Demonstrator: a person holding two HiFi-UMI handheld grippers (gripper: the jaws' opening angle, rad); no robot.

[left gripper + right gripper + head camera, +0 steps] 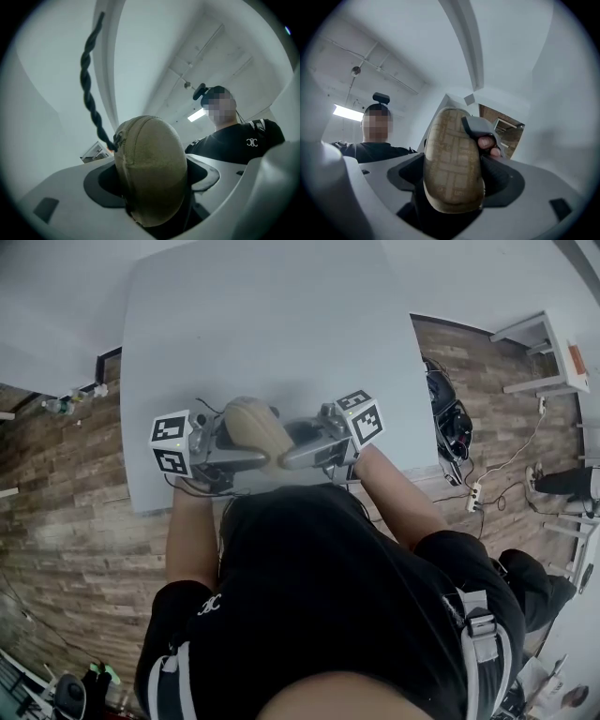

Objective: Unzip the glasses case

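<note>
A tan oval glasses case (255, 427) hangs above the near edge of the grey table (262, 324), between my two grippers, which face each other. My right gripper (452, 187) is shut on one end of the case (452, 159), whose checked underside faces that camera. The other end of the case (152, 168) sits between the jaws of my left gripper (150, 192), which stand wide; I see no firm press there. The zip runs over the case's left edge, and a dark twisted pull cord (91, 89) leads away from it. Both marker cubes (172, 443) show in the head view.
The table's near edge (187, 502) lies just under the grippers, with wood floor below it. Cables and a power strip (473, 493) lie on the floor at the right, next to a white side table (548, 357). A person's fingers (490, 143) show behind the case.
</note>
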